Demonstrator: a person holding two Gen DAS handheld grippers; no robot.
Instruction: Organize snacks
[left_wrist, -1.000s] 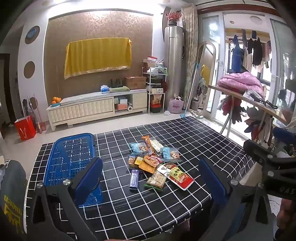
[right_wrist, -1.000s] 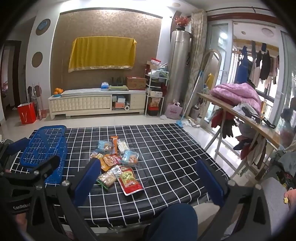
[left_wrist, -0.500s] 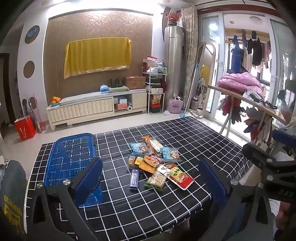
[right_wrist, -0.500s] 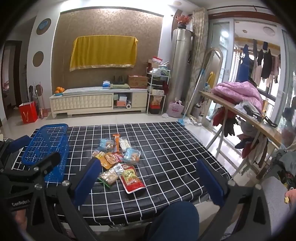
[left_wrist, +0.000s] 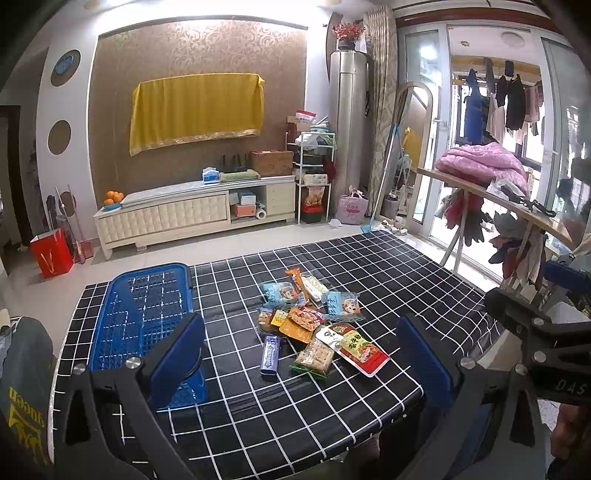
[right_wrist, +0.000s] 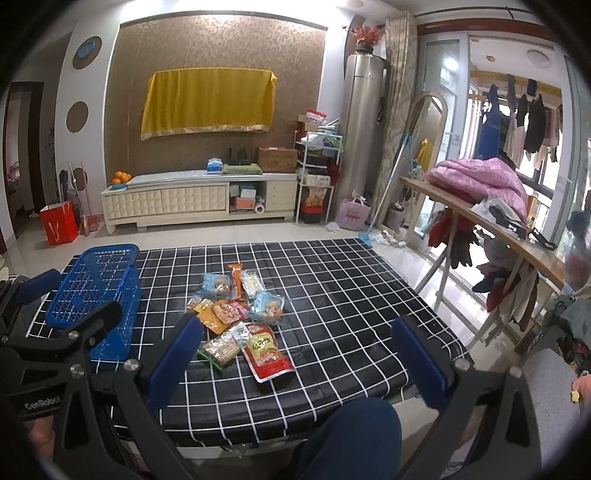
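A pile of snack packets (left_wrist: 310, 321) (right_wrist: 236, 314) lies in the middle of a table covered with a black cloth with white grid lines (left_wrist: 388, 280) (right_wrist: 351, 295). A red packet (left_wrist: 360, 350) (right_wrist: 266, 350) and a blue bar (left_wrist: 269, 354) sit at the near edge of the pile. An empty blue plastic basket (left_wrist: 136, 314) (right_wrist: 96, 291) stands at the table's left. My left gripper (left_wrist: 301, 363) is open, held above the near edge of the table, nothing between its blue pads. My right gripper (right_wrist: 295, 365) is open too, held just short of the pile.
A knee in dark blue trousers (right_wrist: 354, 435) sits under the table's near edge. A wooden rack (right_wrist: 480, 218) with a pink quilt and clothes stands to the right. A white low cabinet (left_wrist: 192, 218) lines the far wall. The right gripper's body (left_wrist: 539, 343) shows at the left view's right edge.
The right gripper has drifted slightly forward towards the snack pile. The left gripper has hardly moved. Both stay open.
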